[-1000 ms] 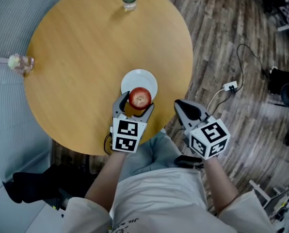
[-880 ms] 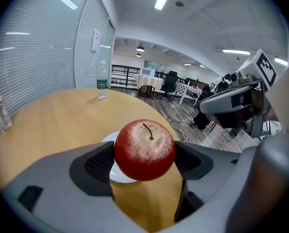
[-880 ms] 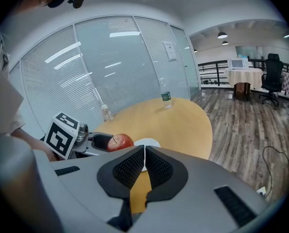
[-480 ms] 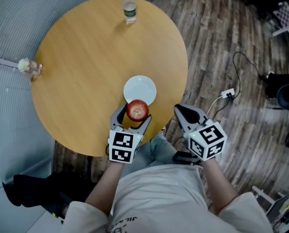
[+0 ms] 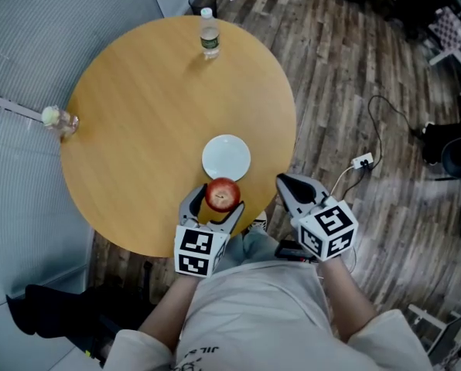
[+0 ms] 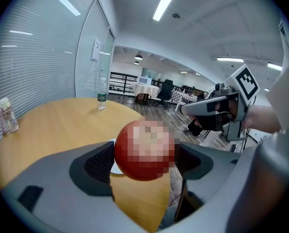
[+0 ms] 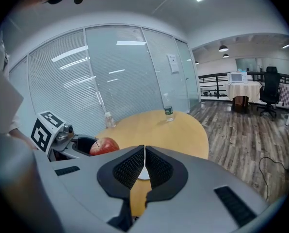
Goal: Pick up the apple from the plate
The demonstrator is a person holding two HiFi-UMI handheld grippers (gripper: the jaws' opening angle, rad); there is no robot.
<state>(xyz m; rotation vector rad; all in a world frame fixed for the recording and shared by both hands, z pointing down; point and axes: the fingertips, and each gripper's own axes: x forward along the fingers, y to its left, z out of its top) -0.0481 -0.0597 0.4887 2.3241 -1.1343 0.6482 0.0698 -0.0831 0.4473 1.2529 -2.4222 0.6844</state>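
My left gripper (image 5: 219, 201) is shut on a red apple (image 5: 223, 194), held in the air over the near edge of the round wooden table (image 5: 138, 114). The apple (image 6: 144, 149) fills the gap between the left jaws in the left gripper view. The white plate (image 5: 226, 158) lies bare just beyond it. My right gripper (image 5: 286, 182) hangs shut and holds nothing, off the table's near right edge; its jaws meet in the right gripper view (image 7: 144, 168), where the apple (image 7: 104, 145) shows at the left.
A water bottle (image 5: 209, 35) stands at the table's far edge. A small clear bottle (image 5: 60, 120) lies at the left edge by the glass wall. A cable and plug (image 5: 362, 161) lie on the wood floor to the right.
The left gripper has drawn back toward me with the apple, off the plate to the table's near edge. The right gripper has barely moved.
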